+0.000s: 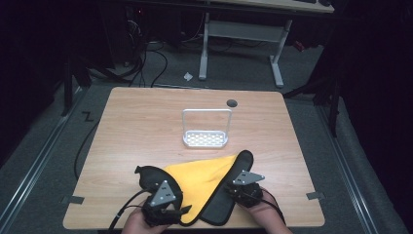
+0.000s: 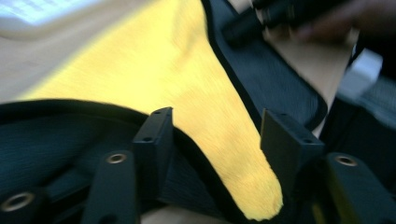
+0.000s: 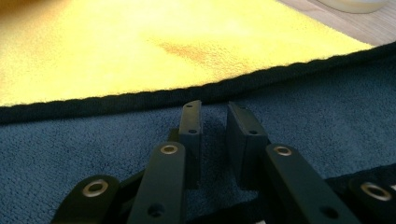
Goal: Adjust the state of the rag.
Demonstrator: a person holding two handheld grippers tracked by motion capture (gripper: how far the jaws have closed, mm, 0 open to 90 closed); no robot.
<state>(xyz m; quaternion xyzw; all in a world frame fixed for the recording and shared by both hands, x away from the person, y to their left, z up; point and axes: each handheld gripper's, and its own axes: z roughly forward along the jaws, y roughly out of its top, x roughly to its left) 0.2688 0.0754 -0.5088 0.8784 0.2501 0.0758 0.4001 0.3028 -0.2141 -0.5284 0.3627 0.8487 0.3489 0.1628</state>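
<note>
A yellow cloth [image 1: 207,173] lies on a dark mat [image 1: 229,202] at the lower middle of the high view, near the front edge of the wooden worktop [image 1: 141,126]. The mat's black border runs along the cloth's right side up to a rounded tip right of centre, and another dark flap [image 1: 148,176] curls out to the cloth's left. The left claw [image 1: 168,210] sits at the lower left of the cloth, held by a hand [image 1: 136,224] at the bottom edge; in the left gripper view its jaws stand wide apart, with the cloth's yellow corner [image 2: 252,186] lying between them and neither pad pressing on it. The right claw [image 1: 243,187] rests on the mat at the cloth's right; in the right gripper view its jaws stand close together with a narrow gap, over the blue-grey mat [image 3: 327,116], and whether they pinch the fabric cannot be told. A white rack [image 1: 206,136] stands above the cloth at the centre of the worktop, well apart from both claws.
</note>
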